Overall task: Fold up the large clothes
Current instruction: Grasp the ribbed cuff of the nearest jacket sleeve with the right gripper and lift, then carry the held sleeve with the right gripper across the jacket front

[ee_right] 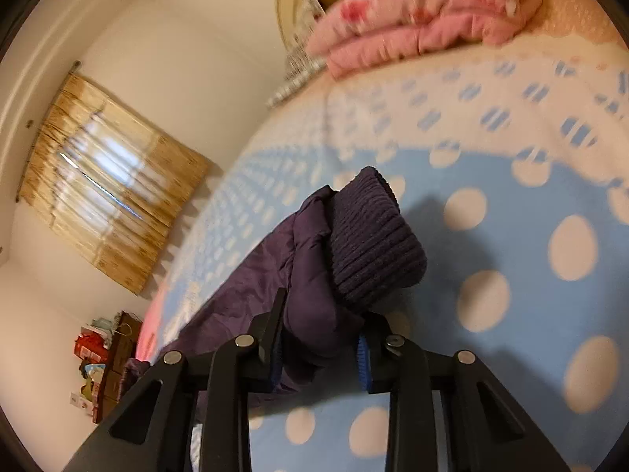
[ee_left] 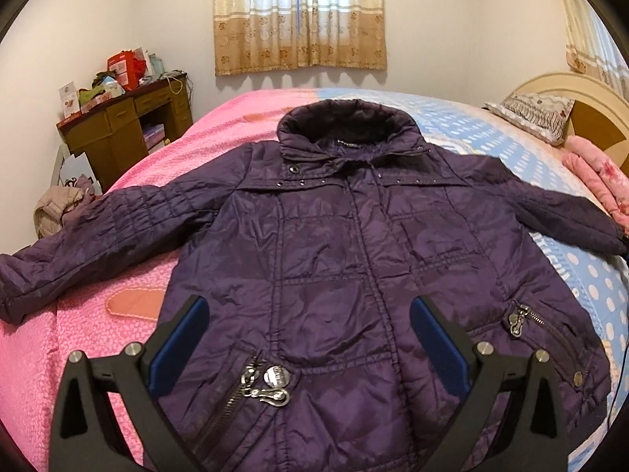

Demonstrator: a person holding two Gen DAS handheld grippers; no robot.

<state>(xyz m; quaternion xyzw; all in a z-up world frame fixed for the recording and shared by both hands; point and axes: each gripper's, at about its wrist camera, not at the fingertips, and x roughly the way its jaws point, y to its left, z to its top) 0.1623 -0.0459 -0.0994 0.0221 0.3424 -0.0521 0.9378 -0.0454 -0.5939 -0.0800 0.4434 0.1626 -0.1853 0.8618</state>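
A dark purple quilted jacket lies front up and spread flat on the bed, collar toward the window, both sleeves stretched out sideways. My left gripper hovers open over the jacket's lower hem, between the two zip pockets, with nothing between its blue pads. In the right wrist view my right gripper is shut on the jacket sleeve just behind its ribbed knit cuff, which sticks out past the fingers. The view is tilted, the gripper rolled on its side.
The bed has a pink cover on the left and a blue polka-dot cover on the right. A folded pink blanket and a pillow lie by the headboard. A cluttered wooden desk stands left of the bed.
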